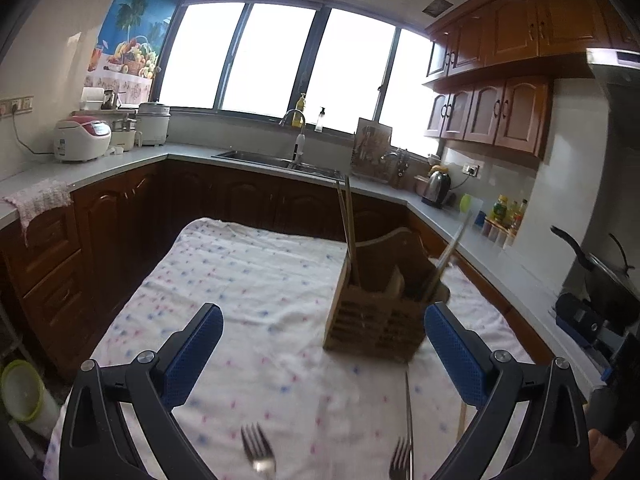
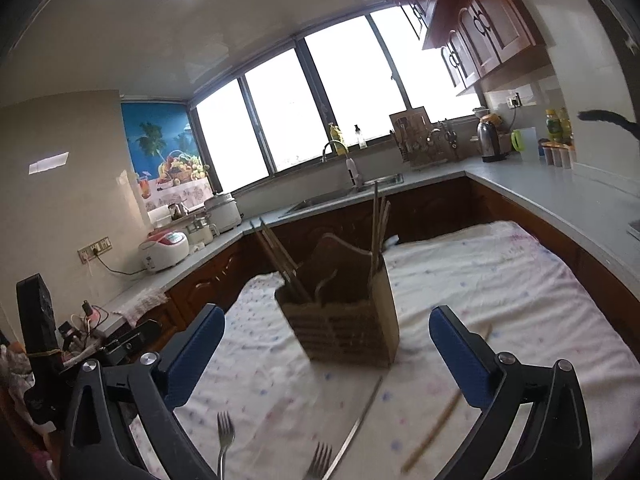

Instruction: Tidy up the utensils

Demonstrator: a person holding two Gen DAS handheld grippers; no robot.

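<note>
Two forks are lying nearest the lens on the spotted white cloth (image 1: 256, 280), tines pointing toward the wooden utensil holder: a left fork (image 1: 258, 450) and a right fork (image 1: 400, 458) in the left wrist view. Just beside the right fork, a long thin metal chopstick (image 1: 409, 420) is running along its right side, and a single pale wooden chopstick (image 1: 463, 416) is lying further right, partly hidden behind the blue pad. That is making four loose pieces on the cloth.

Both grippers are hovering above these pieces with nothing between their pads. The left gripper (image 1: 324, 326) is standing with its jaws spread wide, and the right gripper (image 2: 327, 328) is standing likewise spread.

Further back, the utensil holder (image 1: 374, 326) is sitting upright on the cloth, right of centre in the left view and near the middle in the right view (image 2: 344, 328). It is a boxy brown caddy with slatted front walls, inner dividers and a raised curved back panel. Chopsticks are poking up from its compartments: a leaning bundle on its left side (image 2: 276, 256) and an upright bundle at its right rear corner (image 2: 378, 228). The exact count in each is blurring too much to tell.
</note>
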